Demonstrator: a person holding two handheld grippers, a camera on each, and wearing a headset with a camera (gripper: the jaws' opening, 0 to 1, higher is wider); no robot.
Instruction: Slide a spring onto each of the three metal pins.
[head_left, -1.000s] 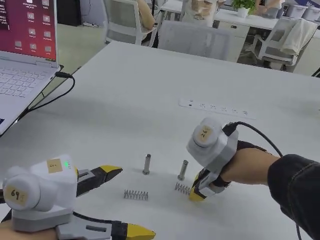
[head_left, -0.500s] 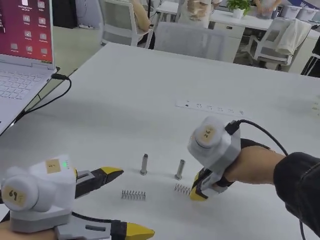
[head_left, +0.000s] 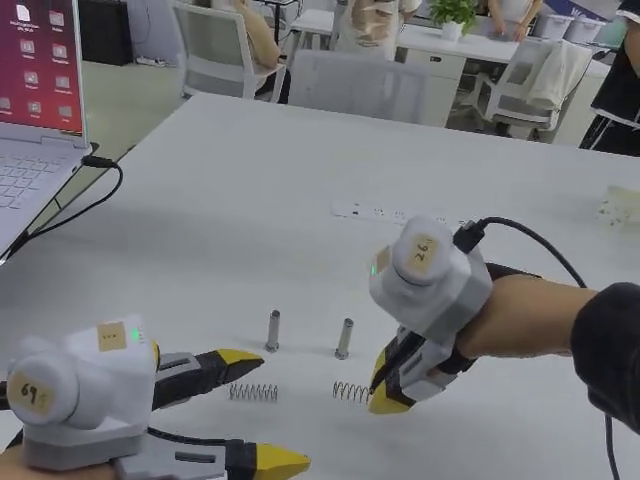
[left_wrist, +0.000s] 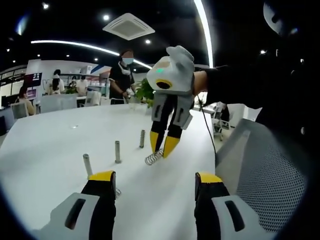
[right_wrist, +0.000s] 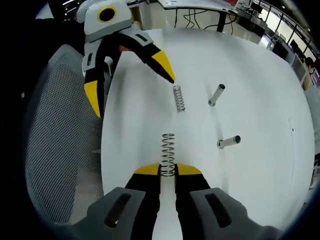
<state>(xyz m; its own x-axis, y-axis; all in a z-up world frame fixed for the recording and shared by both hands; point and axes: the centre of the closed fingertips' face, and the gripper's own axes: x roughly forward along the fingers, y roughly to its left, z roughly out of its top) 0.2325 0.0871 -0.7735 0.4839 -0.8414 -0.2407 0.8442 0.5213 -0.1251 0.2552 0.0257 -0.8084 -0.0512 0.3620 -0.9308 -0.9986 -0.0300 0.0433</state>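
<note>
A: What sits at the far left of the white table?
B: An open laptop, its screen lit red-purple. A black cable is plugged into its side and loops across the table.
A: And farther back?
B: A white power strip lies flat mid-table. Beyond the edge stand grey mesh office chairs, another desk and a potted plant.

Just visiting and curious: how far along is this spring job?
Done: nothing clear; the left pin and right pin stand bare, and a third pin is too small to judge. In hand: the right hand-held gripper is shut on one spring resting on the table. Still to do: seat it, then the second spring near the open left hand-held gripper.
</note>
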